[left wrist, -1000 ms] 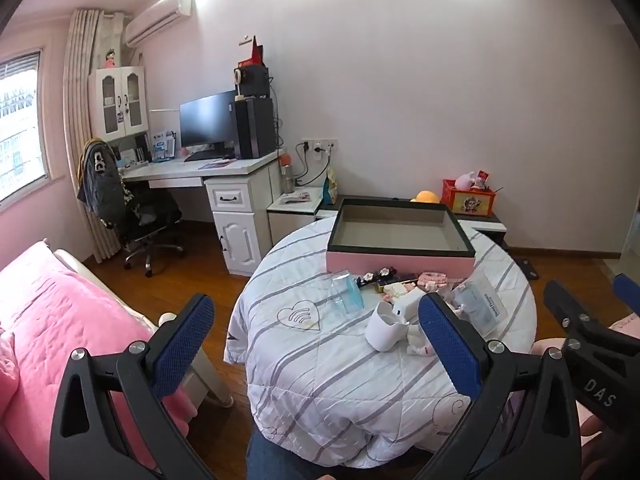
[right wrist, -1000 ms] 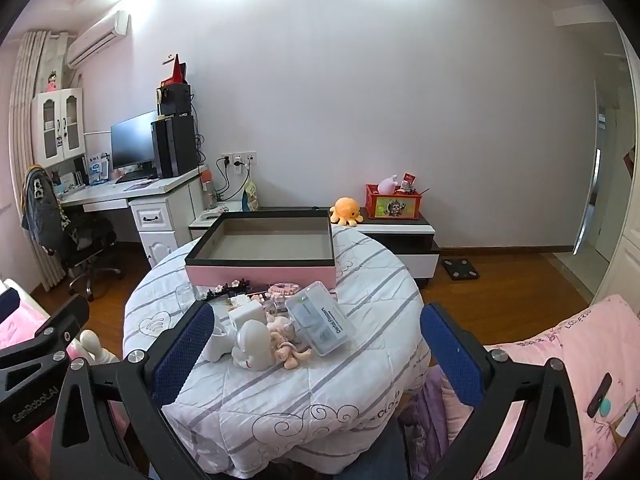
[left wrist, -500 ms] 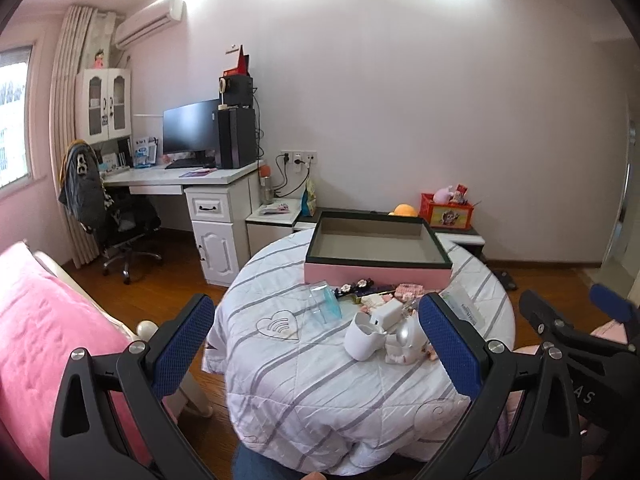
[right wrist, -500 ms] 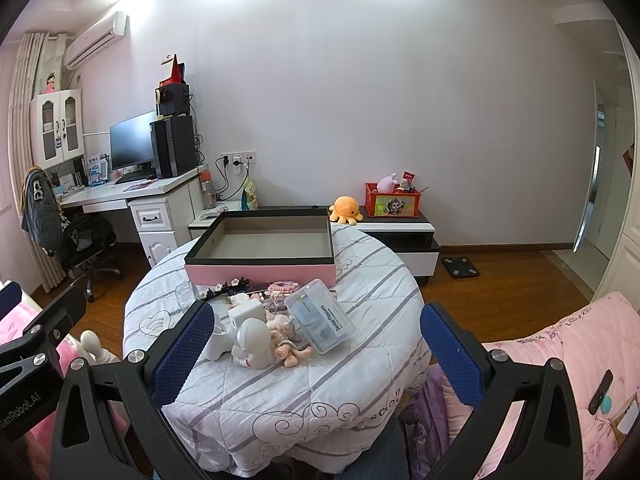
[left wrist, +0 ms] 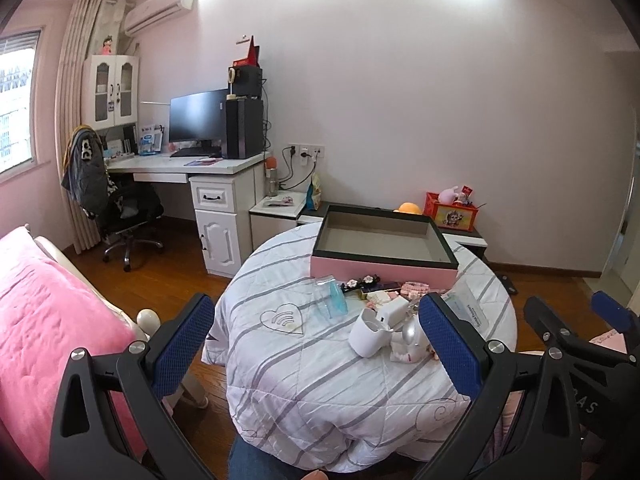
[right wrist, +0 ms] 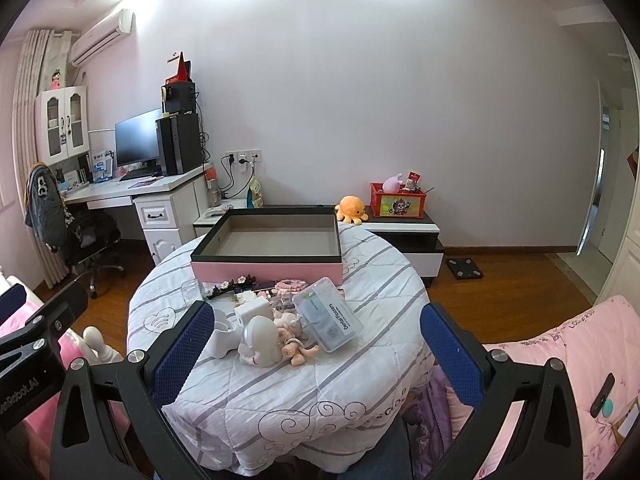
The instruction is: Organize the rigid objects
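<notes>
A round table (left wrist: 320,392) with a striped white cloth holds an empty pink box with a black rim (left wrist: 384,266) at its far side, also in the right wrist view (right wrist: 266,270). In front of the box lie small objects: a clear blue-tinted case (left wrist: 334,300), a white cup-like holder (left wrist: 366,338), a white charger (right wrist: 252,312), a white figurine (right wrist: 260,340), a pink toy (right wrist: 294,346), a clear dental floss box (right wrist: 328,320), a black flower hair clip (right wrist: 230,286). My left gripper (left wrist: 316,356) and right gripper (right wrist: 316,356) are open and empty, held back from the table's near edge.
A pink bed (left wrist: 44,320) lies at the left and pink bedding (right wrist: 560,360) at the right. A white desk (left wrist: 192,168) with a monitor and an office chair (left wrist: 120,212) stand behind left. A low cabinet (right wrist: 400,228) with an orange plush stands behind the table.
The left wrist view has swung and shifted, so the table sits more central and closer now. The right wrist view is almost unchanged. Both grippers stay open.
</notes>
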A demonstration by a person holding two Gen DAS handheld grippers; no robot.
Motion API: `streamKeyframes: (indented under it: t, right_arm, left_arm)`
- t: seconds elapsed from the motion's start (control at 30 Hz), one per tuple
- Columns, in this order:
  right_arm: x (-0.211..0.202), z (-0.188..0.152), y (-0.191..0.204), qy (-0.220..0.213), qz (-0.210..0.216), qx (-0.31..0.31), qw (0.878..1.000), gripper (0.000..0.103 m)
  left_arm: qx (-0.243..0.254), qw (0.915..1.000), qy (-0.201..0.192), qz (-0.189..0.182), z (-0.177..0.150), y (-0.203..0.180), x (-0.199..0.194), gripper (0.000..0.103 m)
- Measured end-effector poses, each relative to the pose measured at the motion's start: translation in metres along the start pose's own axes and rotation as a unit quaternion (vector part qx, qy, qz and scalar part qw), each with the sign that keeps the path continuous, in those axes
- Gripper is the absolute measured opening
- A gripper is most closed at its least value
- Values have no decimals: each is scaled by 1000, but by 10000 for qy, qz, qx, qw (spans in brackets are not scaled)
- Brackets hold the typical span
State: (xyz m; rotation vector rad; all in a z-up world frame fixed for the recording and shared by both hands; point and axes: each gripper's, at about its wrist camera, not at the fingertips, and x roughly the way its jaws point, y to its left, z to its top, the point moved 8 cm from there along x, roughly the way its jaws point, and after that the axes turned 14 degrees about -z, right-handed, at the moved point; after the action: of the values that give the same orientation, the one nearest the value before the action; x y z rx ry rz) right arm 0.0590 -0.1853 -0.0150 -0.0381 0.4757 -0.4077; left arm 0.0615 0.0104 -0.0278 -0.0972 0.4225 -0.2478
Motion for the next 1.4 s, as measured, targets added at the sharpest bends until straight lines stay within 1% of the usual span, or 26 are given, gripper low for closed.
streamKeyframes:
  t: [0.17,0.77,1.23,1.4]
  right_arm:
    - [-1,1,1,-19,-10,-12,10000,103]
    - [-7,6,5,-268,-61,-97,9996,103]
    - [-4,7,10,-256,-21,-162,9995,103]
    - [-1,7,12,-250,6,-193,9995,103]
  left_arm:
    - [81,9999,-50,62,4,0,-3,103]
    - [159,9998,-116,103,11,3,-11,103]
    - [164,9998,-103,89,15,4,-11,103]
    - [158,9999,-57,39,16,4,-3,103]
